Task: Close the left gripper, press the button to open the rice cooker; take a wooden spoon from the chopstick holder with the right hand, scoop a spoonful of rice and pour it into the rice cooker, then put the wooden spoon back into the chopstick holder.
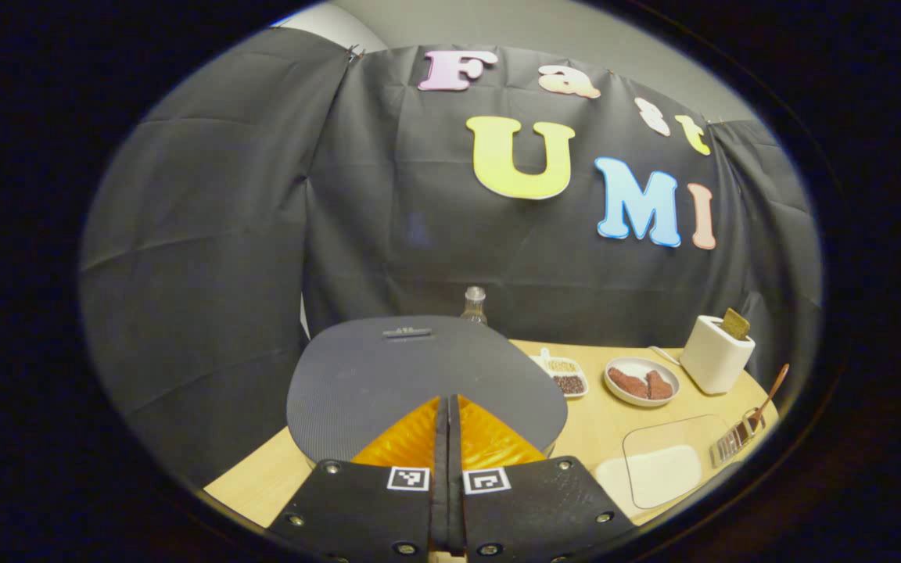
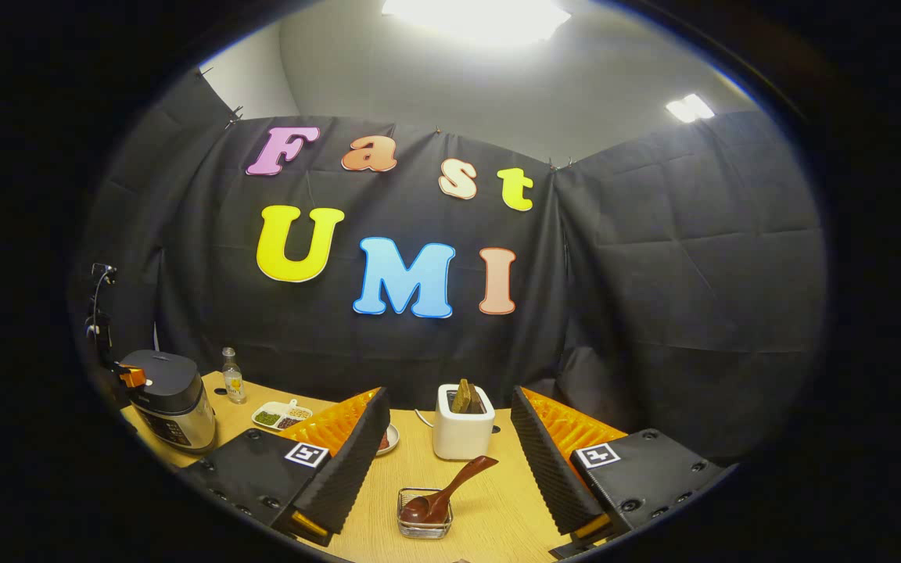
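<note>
Left claw (image 1: 447,407) fully closed, fingers pressed flat together with nothing between them, tips over the dark lid of the rice cooker (image 1: 388,375). Whether the tips touch the lid or its button can't be told; the fingers hide that spot. In the right gripper view the rice cooker (image 2: 173,399) sits at the far left of the tabletop (image 2: 489,508), lid down, with the left claw at its top, small and hard to make out.

Right claw (image 2: 446,438) wide open, holding nothing, fingers apart on either side of the chopstick holder (image 2: 425,516), not touching it. Wooden spoon (image 2: 446,489) sits bowl-down in the wire holder, handle leaning up to the right. Toaster (image 2: 462,430) stands behind it with a slice sticking out.

Left gripper view: chopstick holder (image 1: 736,442) and wooden spoon (image 1: 769,395) at the far right edge, distorted and small. Clear container (image 1: 665,461) with white contents, probably rice, near the front edge. Plate (image 1: 642,381) with reddish pieces, divided dish (image 1: 564,375), toaster (image 1: 716,353), bottle (image 1: 474,305) partly hidden behind the cooker lid.
</note>
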Motion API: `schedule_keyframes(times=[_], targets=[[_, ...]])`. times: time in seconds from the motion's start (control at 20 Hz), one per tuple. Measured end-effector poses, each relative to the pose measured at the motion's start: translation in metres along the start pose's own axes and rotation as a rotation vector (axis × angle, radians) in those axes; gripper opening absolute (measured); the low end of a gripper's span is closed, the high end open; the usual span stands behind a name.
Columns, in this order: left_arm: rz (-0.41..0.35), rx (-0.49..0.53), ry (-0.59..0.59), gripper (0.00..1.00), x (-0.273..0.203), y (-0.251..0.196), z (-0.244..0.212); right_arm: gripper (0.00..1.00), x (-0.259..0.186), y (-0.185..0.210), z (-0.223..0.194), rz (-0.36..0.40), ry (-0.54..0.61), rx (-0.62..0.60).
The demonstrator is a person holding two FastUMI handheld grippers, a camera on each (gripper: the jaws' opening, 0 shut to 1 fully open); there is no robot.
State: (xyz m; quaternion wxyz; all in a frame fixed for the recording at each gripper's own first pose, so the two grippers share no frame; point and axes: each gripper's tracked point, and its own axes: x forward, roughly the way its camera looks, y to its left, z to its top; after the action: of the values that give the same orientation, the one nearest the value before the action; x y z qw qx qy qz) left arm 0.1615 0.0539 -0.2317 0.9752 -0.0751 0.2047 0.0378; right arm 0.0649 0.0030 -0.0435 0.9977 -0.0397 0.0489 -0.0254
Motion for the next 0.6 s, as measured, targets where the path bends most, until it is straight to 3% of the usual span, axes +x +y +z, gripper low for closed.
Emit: schedule_keyframes(times=[0.15,0.6], targets=[[0.002,-0.001,0.041,0.02,-0.001,0.0,-0.014,0.99,0.001,0.003,0.0,0.011,0.002,-0.004],[0.007,0.042,-0.012,0.02,-0.004,-0.001,0.02,0.97,-0.006,0.01,0.013,0.054,-0.038,-0.006]])
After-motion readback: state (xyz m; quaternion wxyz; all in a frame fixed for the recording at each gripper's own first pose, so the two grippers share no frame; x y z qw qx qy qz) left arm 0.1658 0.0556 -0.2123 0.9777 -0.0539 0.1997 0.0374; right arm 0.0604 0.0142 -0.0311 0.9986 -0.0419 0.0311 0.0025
